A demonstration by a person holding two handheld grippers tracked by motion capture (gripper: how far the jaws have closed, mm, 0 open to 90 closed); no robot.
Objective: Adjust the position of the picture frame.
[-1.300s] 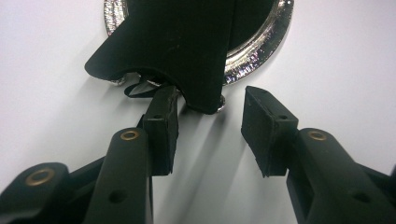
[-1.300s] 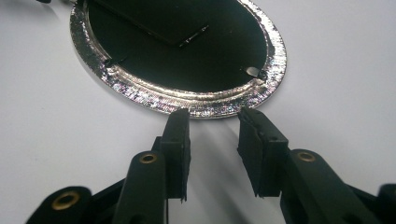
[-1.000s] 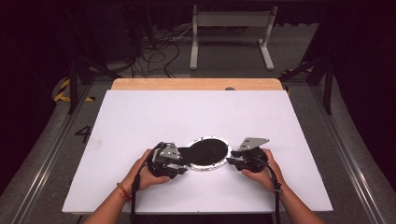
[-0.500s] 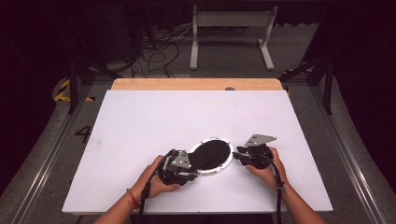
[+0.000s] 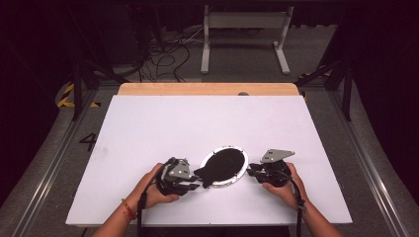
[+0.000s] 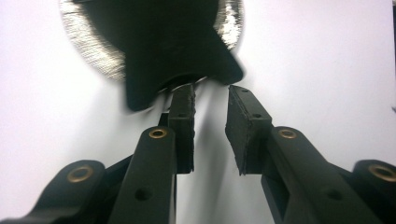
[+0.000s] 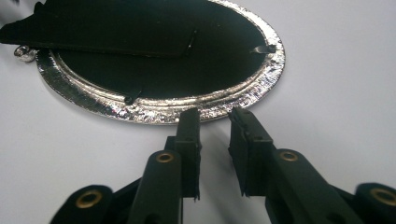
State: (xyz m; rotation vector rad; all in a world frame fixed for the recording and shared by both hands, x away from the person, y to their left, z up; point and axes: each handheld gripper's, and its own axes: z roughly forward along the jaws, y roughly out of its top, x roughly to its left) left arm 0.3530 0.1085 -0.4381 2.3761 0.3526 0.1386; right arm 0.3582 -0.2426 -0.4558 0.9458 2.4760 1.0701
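An oval silver picture frame (image 5: pixel 225 167) lies face down on the white table (image 5: pixel 148 128), its black back up. A black flared stand (image 6: pixel 177 51) reaches over the silver rim (image 6: pixel 93 51) towards my left gripper (image 5: pixel 196 181). That gripper's (image 6: pixel 211 95) jaws have just been closing; the gap between them is empty, and the tips sit at the stand's end. My right gripper (image 5: pixel 250 172) is at the frame's right side. Its (image 7: pixel 215 116) jaws have also just been closing, with nothing between them, tips just short of the rim (image 7: pixel 163 109).
A wooden strip (image 5: pixel 207 89) runs along the table's far edge. Beyond it on the floor are a metal stand (image 5: pixel 244 34) and loose cables (image 5: pixel 163 54). Bare white tabletop lies around the frame on all sides.
The frame has turned so that its long axis slants up to the right. The left hand went right, then drew back a little. Both grippers' jaws stand narrower.
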